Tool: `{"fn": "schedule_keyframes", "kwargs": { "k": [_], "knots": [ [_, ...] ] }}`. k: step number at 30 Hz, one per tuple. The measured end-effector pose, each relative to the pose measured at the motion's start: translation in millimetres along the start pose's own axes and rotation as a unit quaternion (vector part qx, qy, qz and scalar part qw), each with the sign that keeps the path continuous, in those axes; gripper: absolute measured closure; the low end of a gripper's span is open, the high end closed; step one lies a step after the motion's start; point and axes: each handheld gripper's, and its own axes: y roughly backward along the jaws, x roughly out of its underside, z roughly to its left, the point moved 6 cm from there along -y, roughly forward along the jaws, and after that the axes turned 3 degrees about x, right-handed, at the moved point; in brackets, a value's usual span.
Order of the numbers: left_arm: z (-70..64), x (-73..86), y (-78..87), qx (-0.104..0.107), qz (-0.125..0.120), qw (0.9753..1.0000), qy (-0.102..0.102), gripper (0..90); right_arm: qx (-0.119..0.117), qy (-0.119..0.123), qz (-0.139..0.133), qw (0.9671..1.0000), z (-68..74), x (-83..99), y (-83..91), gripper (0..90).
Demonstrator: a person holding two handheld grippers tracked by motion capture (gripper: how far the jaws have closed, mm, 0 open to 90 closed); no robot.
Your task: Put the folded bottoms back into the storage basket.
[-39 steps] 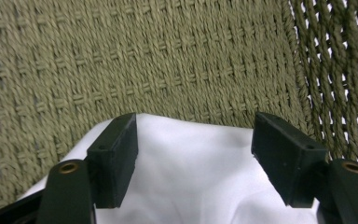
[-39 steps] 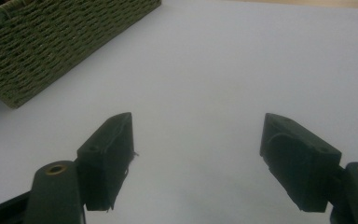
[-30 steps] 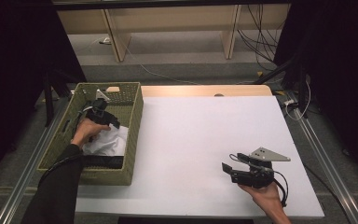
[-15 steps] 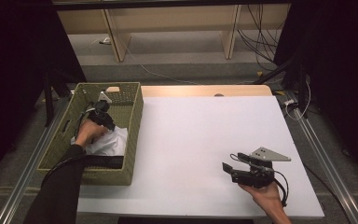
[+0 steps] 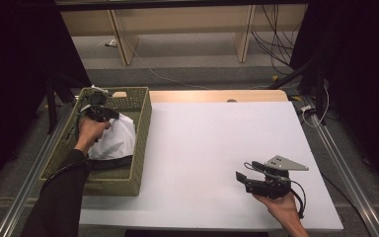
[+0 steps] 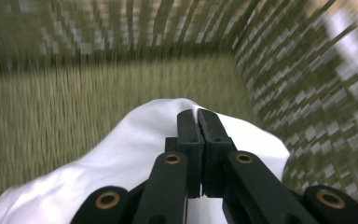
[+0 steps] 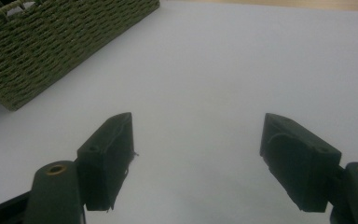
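The white cloth point(image 5: 112, 139) is lying bunched inside the green woven basket point(image 5: 142, 143), which is sitting along the left edge of the tabletop point(image 5: 217, 143), and a fold of it is being lifted toward the basket's far end. A dark item point(image 5: 109, 162) is lying under the cloth's near edge; I cannot tell what it is.

The pinch is looking thin. In the left gripper view, the cloth point(image 6: 121, 154) is draping away on both sides of the jaws and only a small ridge seems to be caught, so a quick pull could be slipping the fabric free and dropping it back into the basket. The cloth could also be dragging the dark item along or snagging on the rough weave of the basket wall point(image 6: 307, 102), which is standing close on one side. A hard upward tug might be tipping or shifting the light basket toward the tabletop's left edge.

The left hand-held gripper point(image 5: 100, 111) is clenched on the cloth, its jaws pressed together with almost no gap and fabric bunching around the tips. The right hand-held gripper point(image 5: 250, 177) is hanging released near the front right corner of the tabletop, its jaws spread wide over bare white surface, grasping nothing and well apart from the basket point(image 7: 51, 42).
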Motion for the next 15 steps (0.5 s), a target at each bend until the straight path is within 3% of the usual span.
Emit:
{"fn": "schedule_keyframes", "kwargs": {
  "k": [4,6,9,11,13,15],
  "knots": [
    [-2.3,0.7,-4.8,0.014,-0.012,0.9998,-0.010,87.8,0.000,0.000,0.000,1.0000,0.4,0.0,0.0,26.9],
    [-3.5,6.2,-12.8,0.023,0.000,0.9997,-0.008,87.7,-0.001,0.000,0.001,1.0000,0.7,0.0,0.0,26.9],
    [-3.7,12.3,-20.1,0.015,0.025,0.9996,-0.002,86.1,-0.001,0.000,0.000,1.0000,0.4,0.1,0.1,26.9],
    [-3.0,11.3,-18.5,0.009,0.020,0.9997,-0.008,79.9,0.000,0.000,0.000,1.0000,0.0,0.2,0.1,26.9],
    [-2.5,7.6,-11.3,0.011,0.015,0.9998,0.000,71.6,0.000,0.000,0.001,1.0000,0.1,0.2,0.3,26.9],
    [-0.3,3.9,-1.8,-0.006,0.018,0.9998,-0.002,60.5,-0.001,0.000,0.000,1.0000,-0.1,0.2,0.1,26.9]
  ]
}}
